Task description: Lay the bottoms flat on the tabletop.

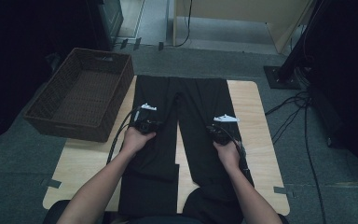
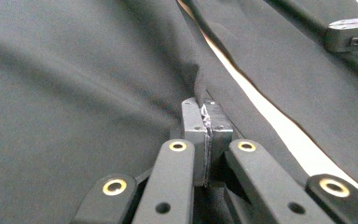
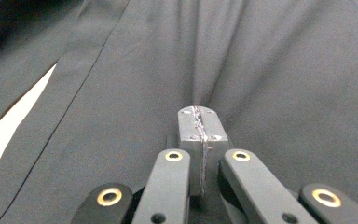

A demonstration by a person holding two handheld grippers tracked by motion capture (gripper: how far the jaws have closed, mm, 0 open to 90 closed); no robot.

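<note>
Black trousers [image 1: 186,121] spread flat along the wooden counter [image 1: 256,116], wicker basket [image 1: 81,93] at its left edge, left tool [image 1: 144,122] and right tool [image 1: 220,128] each low on a leg, left gripper view, jaws pressed together pinching a fold of trouser cloth [image 2: 98,79], right gripper view, jaws likewise closed on gathered cloth [image 3: 242,60].

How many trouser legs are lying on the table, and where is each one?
2. One trouser leg lies on the table's left half, under the left gripper. The other trouser leg lies on the right half, under the right gripper. Bare table shows between them.
</note>
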